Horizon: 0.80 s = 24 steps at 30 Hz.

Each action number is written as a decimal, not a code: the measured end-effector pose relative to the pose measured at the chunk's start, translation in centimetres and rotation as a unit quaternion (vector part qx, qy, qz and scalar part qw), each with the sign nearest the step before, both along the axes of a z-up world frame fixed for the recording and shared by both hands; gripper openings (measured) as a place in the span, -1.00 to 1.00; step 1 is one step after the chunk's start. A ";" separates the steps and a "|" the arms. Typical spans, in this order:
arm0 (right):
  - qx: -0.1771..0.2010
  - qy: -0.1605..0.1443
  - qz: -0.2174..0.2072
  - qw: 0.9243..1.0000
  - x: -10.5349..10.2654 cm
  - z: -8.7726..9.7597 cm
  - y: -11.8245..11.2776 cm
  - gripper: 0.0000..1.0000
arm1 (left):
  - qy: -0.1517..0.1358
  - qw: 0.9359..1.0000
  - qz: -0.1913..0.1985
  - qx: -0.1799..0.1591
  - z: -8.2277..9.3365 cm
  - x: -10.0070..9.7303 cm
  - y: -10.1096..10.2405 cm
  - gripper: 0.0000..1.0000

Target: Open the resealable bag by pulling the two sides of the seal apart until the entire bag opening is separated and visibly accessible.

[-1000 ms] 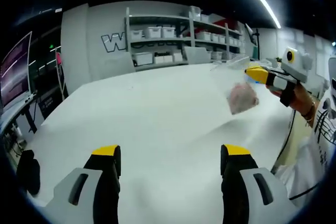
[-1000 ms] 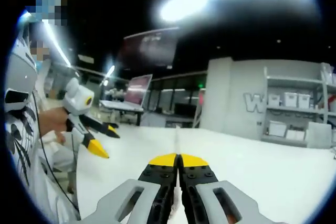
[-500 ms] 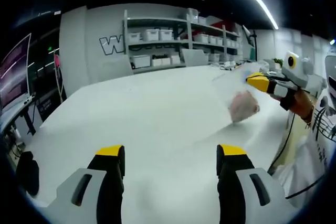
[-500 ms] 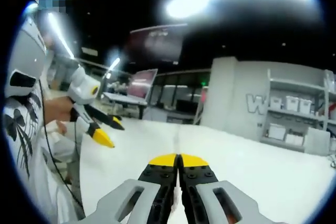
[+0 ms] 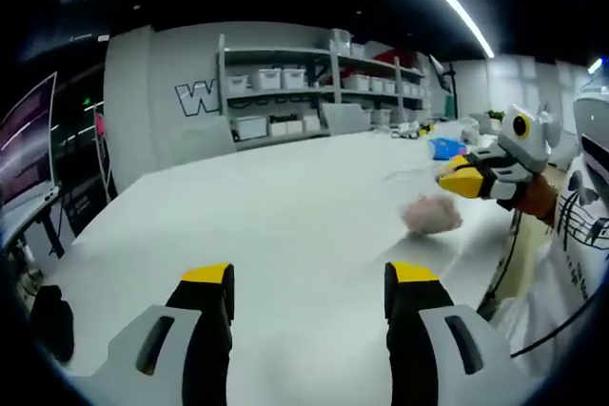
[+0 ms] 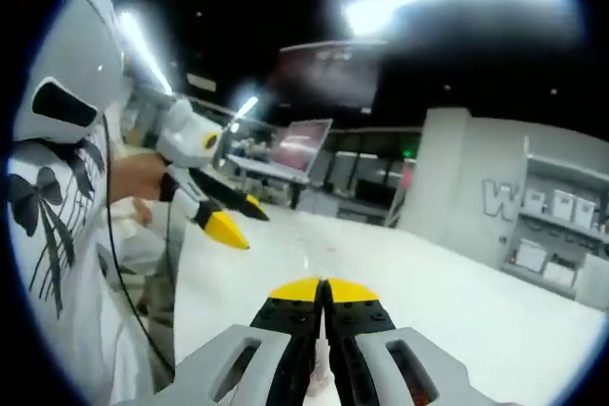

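My left gripper (image 5: 306, 282) hangs over the near part of the white worktop (image 5: 266, 206), its two yellow-tipped jaws standing well apart with bare worktop showing between them. Ahead of those jaws the surface runs open and flat toward the far side. The worktop's left edge falls away to a dark aisle, where a screen (image 5: 27, 145) glows at the far left.

To the right, in the left gripper view, my right gripper (image 5: 455, 179) comes in with its yellow tips pressed together. The resealable bag (image 5: 430, 215) hangs just below those tips, blurred, a pinkish lump showing through the clear film, low over the worktop near its right edge. I cannot tell whether its bottom touches the surface. A hand and a white printed sleeve (image 5: 582, 235) sit behind that gripper.

In the right gripper view, the right jaws are closed tip to tip, with a thin strip of film pinched in the seam lower down. The left gripper (image 6: 235, 221) shows to the left there, jaws apart.

Beyond the worktop's far edge stand shelves (image 5: 314, 83) with white bins against a grey wall.
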State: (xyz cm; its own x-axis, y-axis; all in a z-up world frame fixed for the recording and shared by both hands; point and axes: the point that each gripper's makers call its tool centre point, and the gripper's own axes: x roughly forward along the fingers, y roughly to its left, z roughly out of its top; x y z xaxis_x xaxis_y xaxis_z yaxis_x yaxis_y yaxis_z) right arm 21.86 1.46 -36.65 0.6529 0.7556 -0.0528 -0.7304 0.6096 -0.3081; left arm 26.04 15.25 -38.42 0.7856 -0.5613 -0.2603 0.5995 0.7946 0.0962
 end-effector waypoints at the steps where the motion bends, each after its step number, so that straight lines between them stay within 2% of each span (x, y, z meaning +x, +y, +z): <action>1: -0.002 0.002 0.004 1.000 0.0 -0.3 0.3 -1.00 | -0.004 1.000 -0.005 0.002 0.0 -0.1 -0.1 0.17; 9: -0.010 0.025 0.034 0.999 -0.3 -2.0 2.2 -1.00 | -0.016 0.999 -0.036 0.013 -0.3 -0.5 -0.9 0.09; 16: -0.027 0.045 0.059 0.997 -0.9 -3.5 3.4 -1.00 | -0.038 0.997 -0.057 0.033 -0.5 -0.8 -1.3 -0.10; 24: -0.036 0.054 0.072 0.995 -1.3 -4.3 3.8 -1.00 | -0.049 0.995 -0.071 0.053 -1.0 -1.0 -1.5 -0.22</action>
State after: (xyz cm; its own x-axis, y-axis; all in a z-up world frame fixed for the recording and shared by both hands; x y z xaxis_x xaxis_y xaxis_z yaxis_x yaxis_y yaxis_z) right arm 20.52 5.24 -40.95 0.5250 0.8330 -0.1747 -0.8403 0.4745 -0.2622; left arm 25.08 13.77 -39.42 0.7245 -0.6422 -0.2502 0.6890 0.6846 0.2379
